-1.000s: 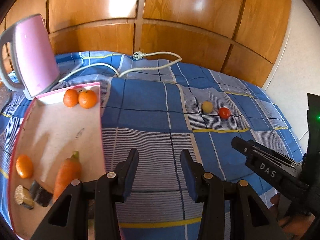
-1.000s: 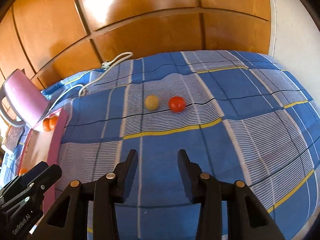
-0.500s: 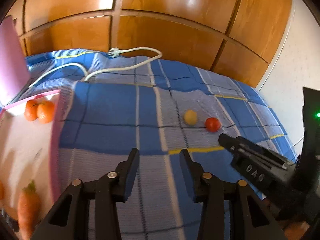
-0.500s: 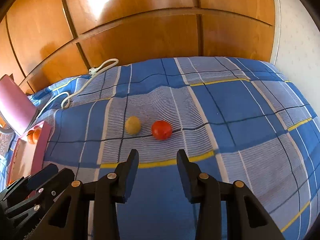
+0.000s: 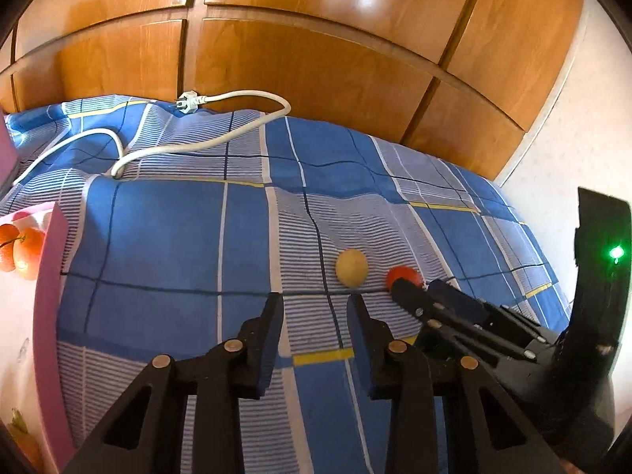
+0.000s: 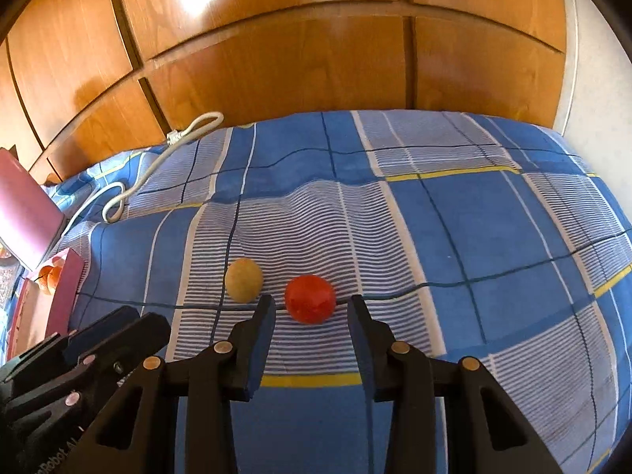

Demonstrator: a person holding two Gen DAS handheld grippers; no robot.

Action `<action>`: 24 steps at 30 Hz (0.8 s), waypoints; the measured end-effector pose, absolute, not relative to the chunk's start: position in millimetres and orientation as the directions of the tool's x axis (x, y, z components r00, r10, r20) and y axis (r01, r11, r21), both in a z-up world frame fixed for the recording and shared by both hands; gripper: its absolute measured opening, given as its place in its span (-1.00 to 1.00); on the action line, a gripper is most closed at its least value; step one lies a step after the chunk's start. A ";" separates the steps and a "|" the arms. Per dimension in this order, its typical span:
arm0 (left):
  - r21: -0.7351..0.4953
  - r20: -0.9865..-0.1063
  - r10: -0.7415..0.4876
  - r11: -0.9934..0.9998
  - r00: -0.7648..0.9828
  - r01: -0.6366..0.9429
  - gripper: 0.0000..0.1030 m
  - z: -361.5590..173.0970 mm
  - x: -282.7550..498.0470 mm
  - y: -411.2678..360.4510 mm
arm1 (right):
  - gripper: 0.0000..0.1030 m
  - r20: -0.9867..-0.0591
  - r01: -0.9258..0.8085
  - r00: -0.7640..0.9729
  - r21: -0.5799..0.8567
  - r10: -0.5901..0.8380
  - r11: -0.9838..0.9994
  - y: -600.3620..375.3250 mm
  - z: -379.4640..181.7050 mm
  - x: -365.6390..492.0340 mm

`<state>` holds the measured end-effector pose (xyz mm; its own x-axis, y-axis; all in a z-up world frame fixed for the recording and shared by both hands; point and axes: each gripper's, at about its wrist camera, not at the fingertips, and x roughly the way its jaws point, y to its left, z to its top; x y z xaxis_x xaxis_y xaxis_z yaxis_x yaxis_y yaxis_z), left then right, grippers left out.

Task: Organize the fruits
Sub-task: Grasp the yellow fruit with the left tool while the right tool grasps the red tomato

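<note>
only readable bit is white lettering on the left gripper body, bottom left corner of the right wrist view, looks like "Robot AI" but cut off at the edge. nothing else has text

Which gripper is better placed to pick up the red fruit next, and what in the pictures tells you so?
The right gripper. The red fruit lies just ahead of its open jaws, centred between them. The left gripper lines up nearer the yellow fruit, so it suits that one instead.
</note>
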<state>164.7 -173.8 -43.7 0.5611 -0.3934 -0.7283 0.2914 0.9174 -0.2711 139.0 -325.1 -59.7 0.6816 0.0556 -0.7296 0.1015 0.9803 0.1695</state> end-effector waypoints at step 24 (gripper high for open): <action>-0.333 -0.756 -0.450 0.890 0.475 0.313 -0.39 -60.7 209.7 -210.1 | -0.48 -0.736 0.089 0.675 0.148 0.050 0.985 -333.2 -68.8 140.7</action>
<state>209.7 -210.1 -60.7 0.4754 -0.4501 -0.7559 0.3129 0.8896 -0.3329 140.7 -333.2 -68.8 0.6751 0.0500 -0.7360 0.0886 0.9850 0.1482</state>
